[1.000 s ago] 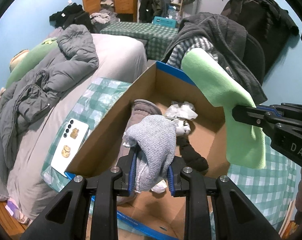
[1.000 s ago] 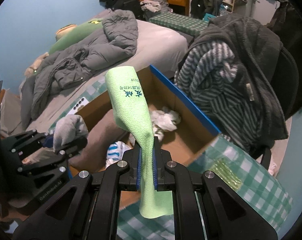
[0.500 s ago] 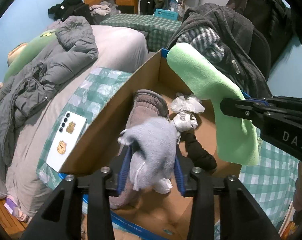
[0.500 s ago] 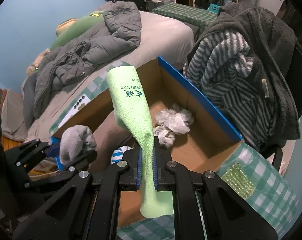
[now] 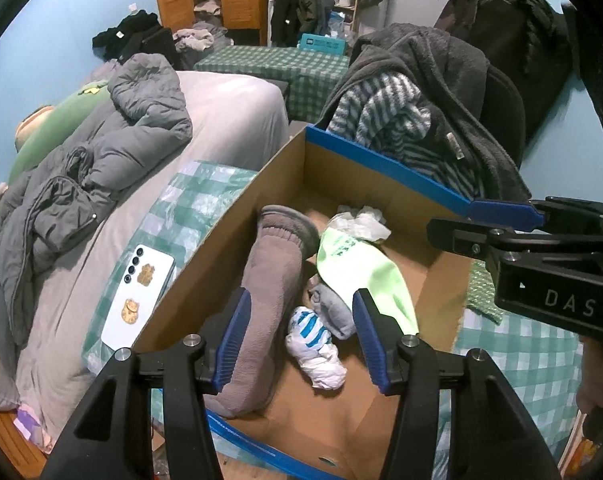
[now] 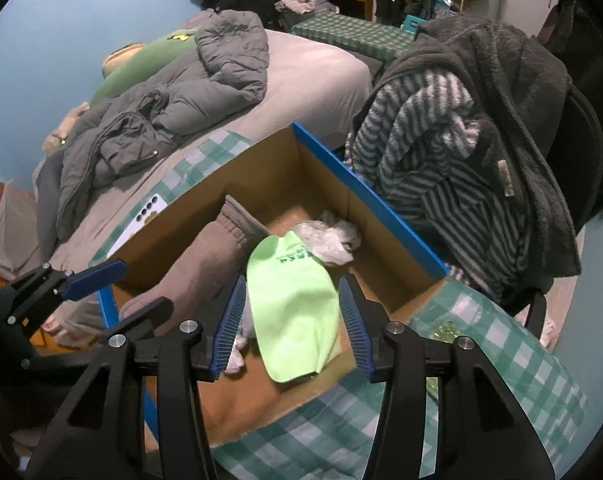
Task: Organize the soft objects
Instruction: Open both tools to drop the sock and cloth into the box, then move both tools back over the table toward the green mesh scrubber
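Two handheld grippers hang over an open cardboard box (image 5: 229, 236) with blue edges, both angled steeply down into it. The box sits on a green-and-white checked cloth (image 6: 321, 432) beside a bed (image 5: 229, 120).

The left gripper (image 5: 297, 340) has its jaws opening; its blue pads stand apart with nothing pressed between them. Below it, on the box floor, lies a grey sock (image 5: 333, 312), with its upper part tucked under a lime-green sock (image 5: 365, 272). A white bundle with blue stripes (image 5: 317, 344) lies touching the grey sock's lower end. A long, thick brownish-grey sock (image 5: 273, 280) stretches along the left inner wall of the box.

The right gripper (image 6: 293, 320) also has its jaws opening, and nothing is clamped. In the right wrist view the lime-green sock (image 6: 297, 312) lies between and beneath the pads, free of both, with dark printed characters near its far end. Just past that end sits a crumpled white plastic bag (image 6: 329, 240) on the box floor.

On the checked cloth to the left of the box lies a white phone (image 5: 137, 300), face down, with two small stickers on its back. A grey padded jacket (image 5: 101, 168) is heaped on the bed. Behind the box a chair (image 6: 581, 152) carries a dark fleece (image 6: 501, 92) and a striped garment (image 6: 417, 136).
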A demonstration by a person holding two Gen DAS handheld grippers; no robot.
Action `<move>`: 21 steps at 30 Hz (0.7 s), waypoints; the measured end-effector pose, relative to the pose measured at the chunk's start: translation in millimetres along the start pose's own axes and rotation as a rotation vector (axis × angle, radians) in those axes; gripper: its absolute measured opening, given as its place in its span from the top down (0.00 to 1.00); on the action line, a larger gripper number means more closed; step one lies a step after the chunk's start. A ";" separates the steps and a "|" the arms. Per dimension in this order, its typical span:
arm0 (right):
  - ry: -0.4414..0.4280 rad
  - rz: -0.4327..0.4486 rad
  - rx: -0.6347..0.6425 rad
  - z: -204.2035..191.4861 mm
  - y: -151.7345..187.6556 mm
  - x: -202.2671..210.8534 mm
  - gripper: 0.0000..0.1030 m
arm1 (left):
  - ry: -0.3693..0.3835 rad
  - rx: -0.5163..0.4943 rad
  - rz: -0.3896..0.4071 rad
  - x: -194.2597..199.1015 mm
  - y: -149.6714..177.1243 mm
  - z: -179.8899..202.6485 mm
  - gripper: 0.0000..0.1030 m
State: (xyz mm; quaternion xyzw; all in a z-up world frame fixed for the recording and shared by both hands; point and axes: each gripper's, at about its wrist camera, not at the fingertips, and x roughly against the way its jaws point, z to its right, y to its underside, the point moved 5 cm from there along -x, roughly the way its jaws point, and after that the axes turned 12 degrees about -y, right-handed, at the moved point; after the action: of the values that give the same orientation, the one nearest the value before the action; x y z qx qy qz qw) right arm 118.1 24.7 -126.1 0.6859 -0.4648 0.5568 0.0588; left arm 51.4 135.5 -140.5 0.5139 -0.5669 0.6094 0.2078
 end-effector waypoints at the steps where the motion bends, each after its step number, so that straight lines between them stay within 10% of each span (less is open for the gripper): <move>1: 0.002 0.003 -0.001 1.5 0.8 2.4 0.50 | 0.002 -0.002 0.003 2.3 -0.6 1.2 0.48; 21: 0.067 0.002 -0.034 58.2 45.0 50.1 0.40 | 0.048 -0.053 -0.029 23.5 13.2 53.8 0.48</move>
State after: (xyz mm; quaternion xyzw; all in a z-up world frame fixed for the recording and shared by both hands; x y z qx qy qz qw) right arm 125.1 -64.1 -126.5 0.6652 -0.4727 0.5717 0.0854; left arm 52.4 75.5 -135.7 0.5015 -0.5702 0.6032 0.2438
